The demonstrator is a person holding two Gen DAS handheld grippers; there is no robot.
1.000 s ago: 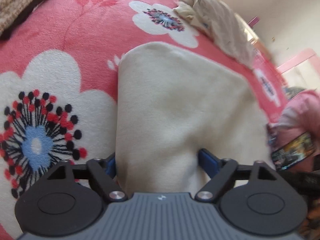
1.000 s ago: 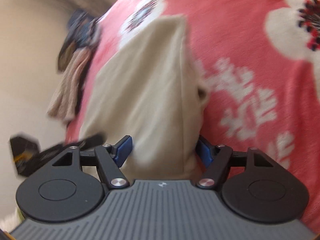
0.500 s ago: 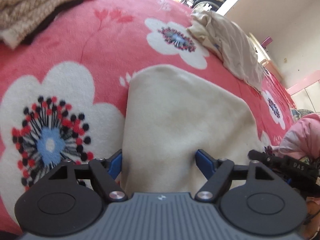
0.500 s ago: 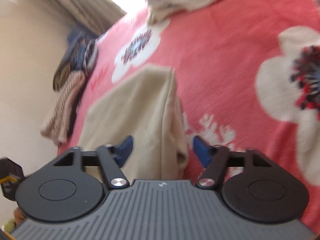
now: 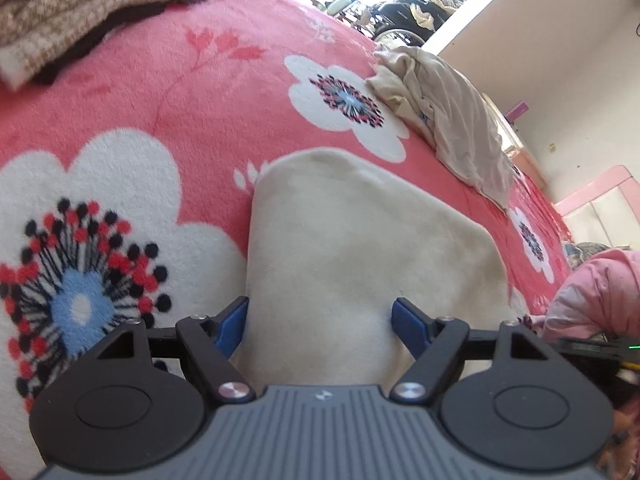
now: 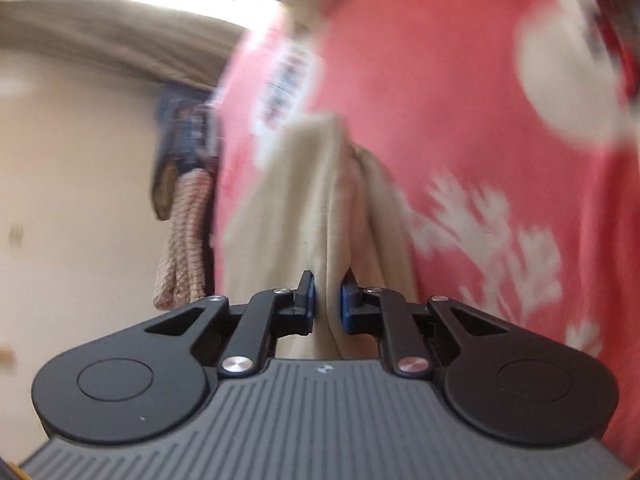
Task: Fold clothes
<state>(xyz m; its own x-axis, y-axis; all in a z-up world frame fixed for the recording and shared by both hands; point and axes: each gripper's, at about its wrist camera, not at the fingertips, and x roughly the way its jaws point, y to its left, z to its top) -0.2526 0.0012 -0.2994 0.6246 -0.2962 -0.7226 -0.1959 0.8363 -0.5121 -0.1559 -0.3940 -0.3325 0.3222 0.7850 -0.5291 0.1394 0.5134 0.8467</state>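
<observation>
The right gripper (image 6: 328, 300) is closing on a bunched edge of the cream garment (image 5: 360, 264), likely to lift it for a fold, while the left gripper (image 5: 320, 320) is straddling the near edge, jaws apart, atop the pink floral blanket (image 5: 180, 120).

black grippers, blue fingers (image 5: 408, 320)

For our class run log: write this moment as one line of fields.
stage: gripping to fold | right gripper: closing on cream garment edge | left gripper: open, astride cream garment | surface: pink floral blanket
</observation>
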